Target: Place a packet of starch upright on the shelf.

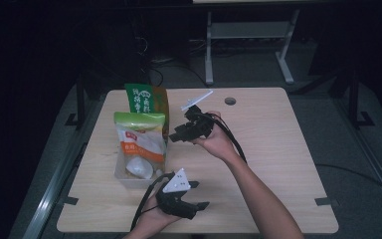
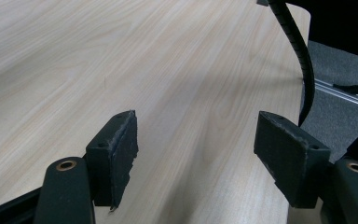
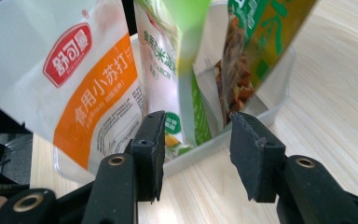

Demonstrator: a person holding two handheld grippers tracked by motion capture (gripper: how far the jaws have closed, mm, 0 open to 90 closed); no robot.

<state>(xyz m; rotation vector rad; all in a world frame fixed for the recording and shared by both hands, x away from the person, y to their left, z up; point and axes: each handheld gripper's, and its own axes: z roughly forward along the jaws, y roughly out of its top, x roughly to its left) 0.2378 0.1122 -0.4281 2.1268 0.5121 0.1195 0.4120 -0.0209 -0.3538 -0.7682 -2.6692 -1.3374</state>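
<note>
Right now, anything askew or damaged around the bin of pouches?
Nothing spilled. The green-and-yellow snack pouch leans over the far rim of the clear plastic bin instead of standing straight like the white-and-orange pouch. The foam on the left gripper fingers looks chipped along its edges.

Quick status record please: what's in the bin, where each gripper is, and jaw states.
bin: clear plastic bin on the table, left of centre
contents: white-and-orange pouch, light green pouch, dark green snack bag, all standing upright
right gripper: just right of the bin, jaws open, nothing between them
left gripper: near the table's front edge, jaws open over bare wood
</note>
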